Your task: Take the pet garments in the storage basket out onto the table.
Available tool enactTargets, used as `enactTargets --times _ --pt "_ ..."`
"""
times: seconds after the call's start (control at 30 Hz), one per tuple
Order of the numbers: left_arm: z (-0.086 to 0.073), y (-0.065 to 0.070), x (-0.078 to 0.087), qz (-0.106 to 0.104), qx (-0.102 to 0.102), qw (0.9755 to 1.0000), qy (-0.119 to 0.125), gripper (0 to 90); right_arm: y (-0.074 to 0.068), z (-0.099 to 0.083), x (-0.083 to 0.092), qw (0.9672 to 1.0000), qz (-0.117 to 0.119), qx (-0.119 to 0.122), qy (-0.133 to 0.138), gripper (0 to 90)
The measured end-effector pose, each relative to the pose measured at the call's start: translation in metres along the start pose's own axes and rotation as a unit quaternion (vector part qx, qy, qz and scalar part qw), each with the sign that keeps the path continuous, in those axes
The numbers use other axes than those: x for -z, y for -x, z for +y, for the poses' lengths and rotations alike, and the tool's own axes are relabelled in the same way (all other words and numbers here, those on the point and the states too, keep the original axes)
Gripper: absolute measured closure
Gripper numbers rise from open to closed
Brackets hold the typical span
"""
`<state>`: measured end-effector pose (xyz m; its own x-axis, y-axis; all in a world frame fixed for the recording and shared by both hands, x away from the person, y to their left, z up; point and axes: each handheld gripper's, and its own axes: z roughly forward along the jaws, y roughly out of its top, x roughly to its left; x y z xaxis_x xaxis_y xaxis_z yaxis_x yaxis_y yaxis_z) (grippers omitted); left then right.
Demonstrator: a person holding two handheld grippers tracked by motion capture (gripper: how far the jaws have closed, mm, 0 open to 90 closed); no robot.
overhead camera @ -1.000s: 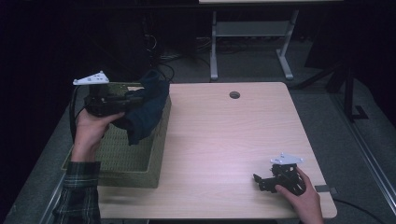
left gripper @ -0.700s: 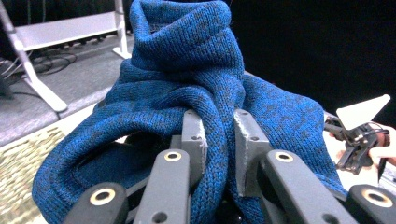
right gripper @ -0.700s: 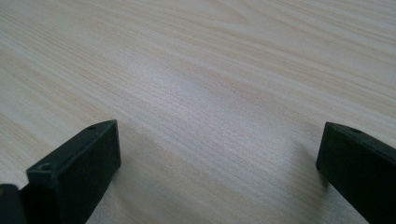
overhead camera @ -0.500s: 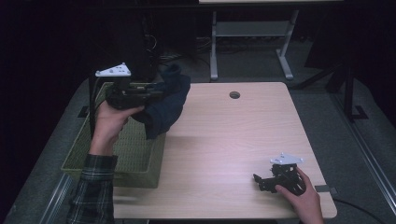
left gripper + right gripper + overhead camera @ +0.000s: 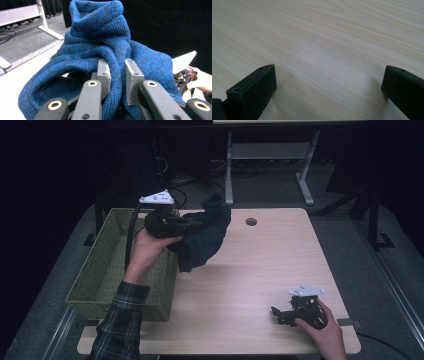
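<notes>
Soft, light, floppy blue knit (image 5: 100,42), pinched at a bunched fold by left gripper (image 5: 117,75), likely to sag and drape; right gripper (image 5: 329,82) spread wide, empty.

I counted one blue knitted garment (image 5: 205,237), one green woven basket (image 5: 107,265), one wooden table (image 5: 260,270), and my two grippers: left gripper (image 5: 192,225), right gripper (image 5: 280,315).
</notes>
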<state>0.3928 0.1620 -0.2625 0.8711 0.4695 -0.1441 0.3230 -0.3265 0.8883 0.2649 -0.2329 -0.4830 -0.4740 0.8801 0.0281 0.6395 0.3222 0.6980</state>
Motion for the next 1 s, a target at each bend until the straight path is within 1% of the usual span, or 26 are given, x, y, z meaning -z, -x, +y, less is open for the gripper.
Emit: enactTargets --times 0.07,0.23,0.47,0.63,0.73,0.83,1.0 --pt "0.001 0.002 -0.007 -0.004 -0.001 1.0000 0.001 76.7 0.000 0.000 0.000 1.0000 0.000 0.000 0.000 0.0" --pt "0.002 0.009 -0.028 -0.015 -0.005 0.9999 -0.007 76.7 0.000 0.000 0.000 1.0000 0.001 0.000 0.000 0.0" --pt "-0.001 0.017 -0.058 -0.021 -0.012 0.9996 -0.016 76.6 0.000 0.000 0.000 1.0000 0.000 0.000 -0.001 0.0" --pt "-0.006 0.022 -0.079 -0.028 -0.010 0.9994 -0.019 76.6 0.000 0.000 0.000 1.0000 0.000 0.000 -0.001 0.0" --pt "-0.009 0.025 -0.094 -0.028 -0.014 0.9991 -0.029 76.6 0.000 0.000 0.000 1.0000 0.000 -0.001 -0.001 0.0" --pt "-0.014 0.028 -0.110 -0.031 -0.012 0.9988 -0.036 76.6 0.000 0.000 0.000 1.0000 0.001 0.000 0.000 0.0" --pt "-0.026 0.033 -0.141 -0.038 -0.013 0.9977 -0.055 76.5 0.000 0.000 0.000 1.0000 0.001 0.000 0.000 0.0"
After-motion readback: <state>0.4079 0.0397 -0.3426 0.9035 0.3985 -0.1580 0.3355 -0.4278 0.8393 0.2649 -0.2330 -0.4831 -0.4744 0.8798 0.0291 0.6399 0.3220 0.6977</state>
